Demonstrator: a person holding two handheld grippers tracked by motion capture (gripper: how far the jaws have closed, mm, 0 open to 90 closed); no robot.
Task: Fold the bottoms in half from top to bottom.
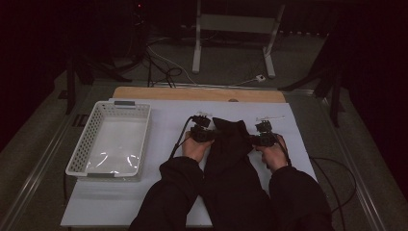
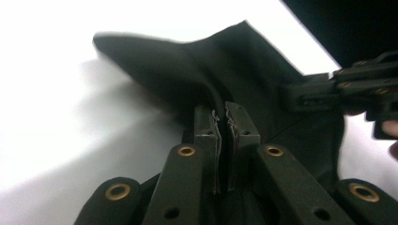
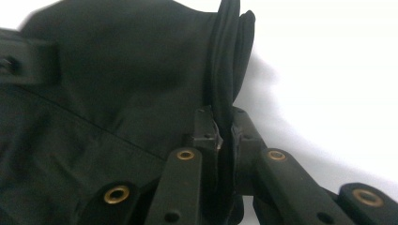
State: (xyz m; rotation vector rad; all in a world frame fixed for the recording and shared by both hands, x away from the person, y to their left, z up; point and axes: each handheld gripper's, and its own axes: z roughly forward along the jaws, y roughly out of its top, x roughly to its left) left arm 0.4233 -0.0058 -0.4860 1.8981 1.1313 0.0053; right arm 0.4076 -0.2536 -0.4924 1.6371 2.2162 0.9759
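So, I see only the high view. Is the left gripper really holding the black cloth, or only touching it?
Observer: Holding. In the left gripper view the left gripper is shut on an edge of the black cloth.
Operator: And the right one?
Observer: The right gripper pinches a folded, layered edge of the cloth.
Operator: Is the cloth lifted there?
Observer: Its edge stands up above the jaws; the white sheet shows behind.
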